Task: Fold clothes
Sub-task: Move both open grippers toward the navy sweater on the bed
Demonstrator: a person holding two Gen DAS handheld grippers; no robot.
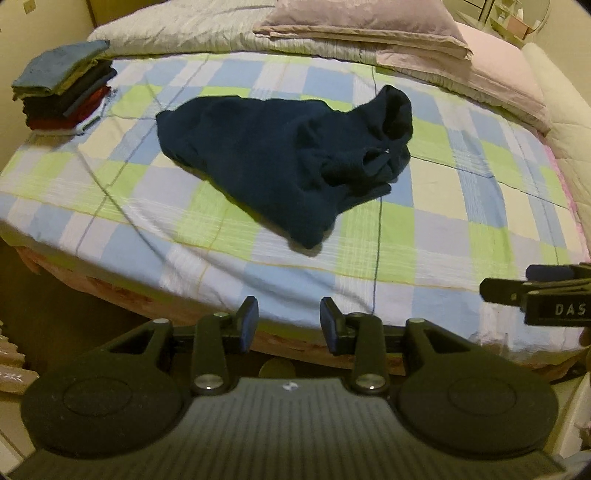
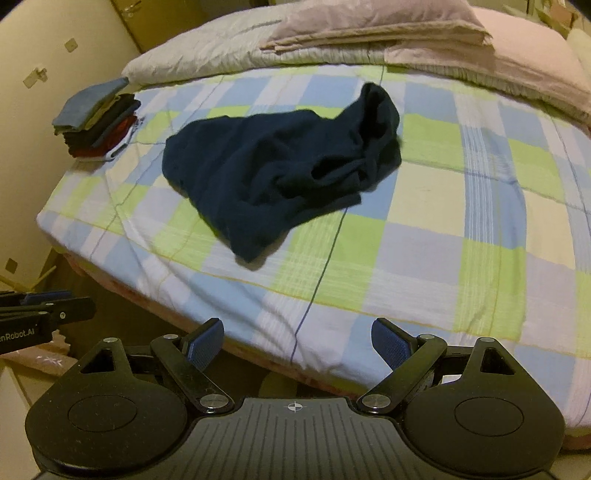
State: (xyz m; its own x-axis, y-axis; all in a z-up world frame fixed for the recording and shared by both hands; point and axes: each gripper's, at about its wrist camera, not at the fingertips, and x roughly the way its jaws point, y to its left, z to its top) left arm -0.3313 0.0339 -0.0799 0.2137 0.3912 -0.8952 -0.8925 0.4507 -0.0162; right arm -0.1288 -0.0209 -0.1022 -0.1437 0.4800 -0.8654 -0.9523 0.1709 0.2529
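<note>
Plainly the step in hand is the approach to the next piece: a dark navy garment point(image 1: 280, 162) lies crumpled near the middle of the checked bedspread point(image 1: 461, 236), well apart from both tools, while a stack of folded clothes point(image 1: 62, 88) sits at the far left corner of the bed. The left gripper point(image 1: 289, 325) hangs over the near edge of the bed with its jaws partly spread and nothing between them; the right gripper point(image 2: 295, 347) hangs beside it with its jaws spread wider, also empty. To do this well, I judge that the garment first needs flattening, since it lies bunched with one end humped up toward the pillow point(image 1: 362, 26) and its outline cannot be read. Each tool would best take a separate edge or corner on the near side, pinching only one layer of cloth, then draw apart to spread it smooth. Catching the bedspread along with the cloth is the main risk, so the pads point(image 2: 207, 347) should come in shallow.
</note>
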